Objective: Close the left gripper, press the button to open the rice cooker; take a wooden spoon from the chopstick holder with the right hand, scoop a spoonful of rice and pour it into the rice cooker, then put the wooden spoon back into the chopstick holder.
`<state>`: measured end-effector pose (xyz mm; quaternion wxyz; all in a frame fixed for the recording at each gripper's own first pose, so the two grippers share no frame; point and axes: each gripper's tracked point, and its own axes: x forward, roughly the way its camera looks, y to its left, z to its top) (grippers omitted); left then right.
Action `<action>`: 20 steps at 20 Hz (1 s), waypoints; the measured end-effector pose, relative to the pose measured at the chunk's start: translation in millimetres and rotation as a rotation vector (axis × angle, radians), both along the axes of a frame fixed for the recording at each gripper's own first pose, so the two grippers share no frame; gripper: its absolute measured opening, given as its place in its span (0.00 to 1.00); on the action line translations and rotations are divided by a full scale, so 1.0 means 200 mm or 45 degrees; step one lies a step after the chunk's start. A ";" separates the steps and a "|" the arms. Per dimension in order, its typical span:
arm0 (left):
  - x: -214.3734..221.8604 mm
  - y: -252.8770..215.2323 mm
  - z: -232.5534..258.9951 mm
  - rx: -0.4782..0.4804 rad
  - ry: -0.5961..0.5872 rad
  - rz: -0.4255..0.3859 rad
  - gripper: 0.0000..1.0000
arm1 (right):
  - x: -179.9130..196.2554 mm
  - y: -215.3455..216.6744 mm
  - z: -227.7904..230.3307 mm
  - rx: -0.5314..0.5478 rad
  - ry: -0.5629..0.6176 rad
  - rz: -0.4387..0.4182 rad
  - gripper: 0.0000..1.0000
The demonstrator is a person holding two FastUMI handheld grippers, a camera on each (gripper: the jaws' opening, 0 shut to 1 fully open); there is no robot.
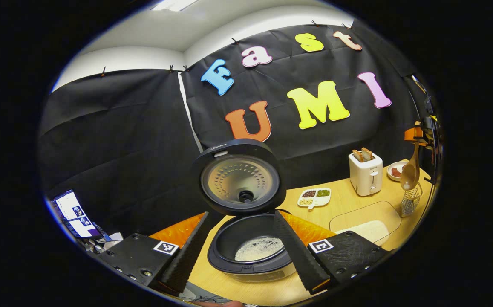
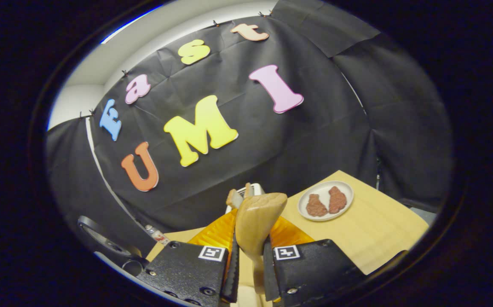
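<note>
The rice cooker (image 1: pixel 250 251) sits on the tabletop (image 1: pixel 348 204) with its lid (image 1: pixel 240 177) raised and rice in the pot. The left gripper (image 1: pixel 242 251) hovers before it, fingers spread wide. The right gripper (image 2: pixel 249 273) pinches the wooden spoon (image 2: pixel 257 221) by its handle, bowl upward, above the wire chopstick holder (image 1: pixel 411 200), near the toaster (image 1: pixel 365 172) and rice tray (image 1: pixel 367 221).

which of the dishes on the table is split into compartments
The small white dish between the rice cooker and the toaster, holding separate dark and green portions. The round plate with two reddish pieces is undivided.
</note>
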<state>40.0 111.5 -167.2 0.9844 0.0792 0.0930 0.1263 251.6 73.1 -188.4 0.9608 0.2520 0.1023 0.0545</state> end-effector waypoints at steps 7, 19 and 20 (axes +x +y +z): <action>0.06 -0.18 0.03 0.022 0.001 -0.078 0.95 | 0.06 -0.21 -0.32 -0.035 0.103 -0.090 0.29; 0.11 -0.26 0.02 0.049 0.014 -0.111 0.95 | 0.10 -0.16 -0.58 -0.089 0.160 -0.097 0.29; 0.11 -0.26 0.02 0.047 0.013 -0.112 0.95 | 0.10 -0.16 -0.60 -0.117 0.184 -0.098 0.29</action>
